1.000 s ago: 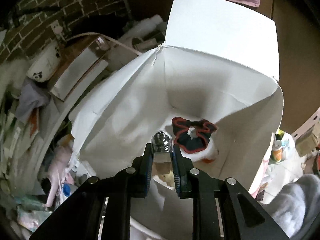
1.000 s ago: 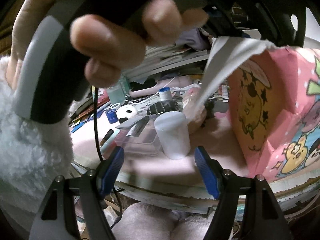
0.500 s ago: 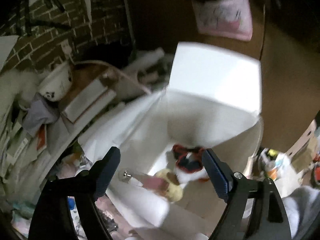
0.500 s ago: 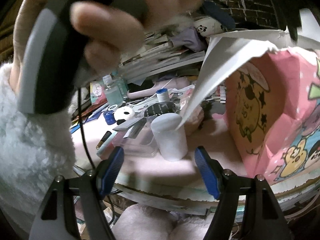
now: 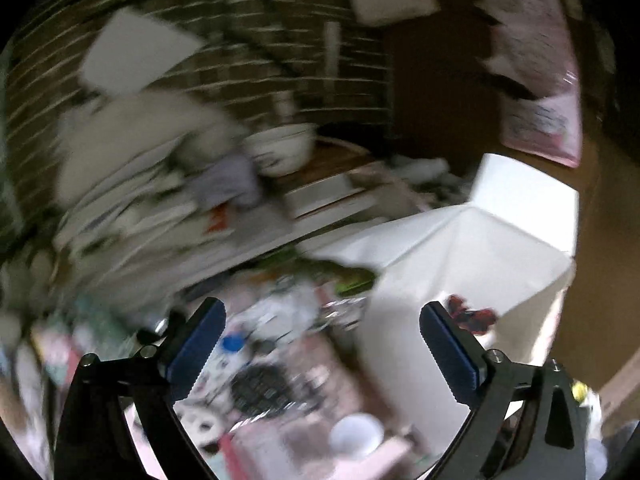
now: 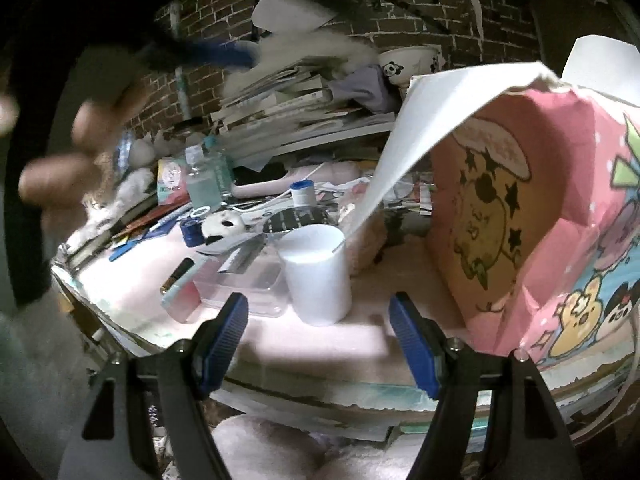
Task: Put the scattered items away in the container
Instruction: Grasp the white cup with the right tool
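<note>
Left gripper [image 5: 322,354]: we record it spread wide with nothing between its blue pads [image 5: 196,346], held above the cluttered table [image 6: 132,284]; this view is heavily blurred. Right gripper [image 6: 320,342]: we record it likewise spread and empty, low at the table's near edge, with the white cup [image 6: 316,274] standing just ahead between its fingers.

Container: a box [image 6: 532,216], pink with cartoon prints outside and white inside [image 5: 472,252], at the right of the table, flaps raised. We make out a dark red-edged scrunchie [image 5: 470,316] lying inside it.

Items on the table, as we see them from the right wrist:
- clear lidded tray [image 6: 244,280], just left of the cup
- panda-faced object [image 6: 222,224] and small blue pot [image 6: 191,230], side by side behind the tray
- clear bottle [image 6: 202,184], upright, further back
- blue-capped tub [image 6: 302,194], behind the cup

A blurred hand [image 6: 68,160] fills the upper left of that view.
</note>
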Demonstrator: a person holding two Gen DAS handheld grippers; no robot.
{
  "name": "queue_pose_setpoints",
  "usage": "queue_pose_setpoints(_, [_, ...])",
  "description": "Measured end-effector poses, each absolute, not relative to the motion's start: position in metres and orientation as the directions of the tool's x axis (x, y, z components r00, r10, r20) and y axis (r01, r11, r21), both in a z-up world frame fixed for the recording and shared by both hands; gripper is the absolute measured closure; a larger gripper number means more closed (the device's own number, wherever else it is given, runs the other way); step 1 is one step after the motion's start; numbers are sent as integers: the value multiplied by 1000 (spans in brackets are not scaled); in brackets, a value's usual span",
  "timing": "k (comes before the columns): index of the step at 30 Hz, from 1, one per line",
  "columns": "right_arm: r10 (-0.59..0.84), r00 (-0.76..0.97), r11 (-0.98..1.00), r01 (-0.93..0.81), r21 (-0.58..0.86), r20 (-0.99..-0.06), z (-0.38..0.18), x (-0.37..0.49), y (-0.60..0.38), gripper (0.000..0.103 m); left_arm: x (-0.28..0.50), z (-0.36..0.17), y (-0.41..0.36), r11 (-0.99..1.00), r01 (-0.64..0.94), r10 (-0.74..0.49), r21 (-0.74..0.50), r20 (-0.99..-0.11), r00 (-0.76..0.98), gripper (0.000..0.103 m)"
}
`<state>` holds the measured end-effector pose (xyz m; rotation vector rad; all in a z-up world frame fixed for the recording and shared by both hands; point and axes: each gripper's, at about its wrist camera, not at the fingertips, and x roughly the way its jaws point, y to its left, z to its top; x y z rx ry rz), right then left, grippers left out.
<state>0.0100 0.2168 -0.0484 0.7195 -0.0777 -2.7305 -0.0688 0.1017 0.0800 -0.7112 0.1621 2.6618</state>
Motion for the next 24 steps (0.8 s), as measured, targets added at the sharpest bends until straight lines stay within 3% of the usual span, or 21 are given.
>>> queue_pose_setpoints(4, [-291,-830,-956,278,99,-475,-50,6,210,34,-62,60,62,-968,-251,225,-19,-507,-832,6])
queue_pose_setpoints(8, [-246,-841,-966,252,53,-482,-52,1,202,50,-53,38,34,-988,-156,144,-22,-526,-838,6])
queue_pose_setpoints(11, [-225,-843,-970,241,32,-489,-55,-5,197,54,-49,23,19,-989,-138,140,-45,-541,-829,6])
queue_pose_setpoints(24, [-202,-857,-975,223,13,-474,-54,-22,189,56,-50,-3,-6,-988,-105,150,-111,-570,-808,6])
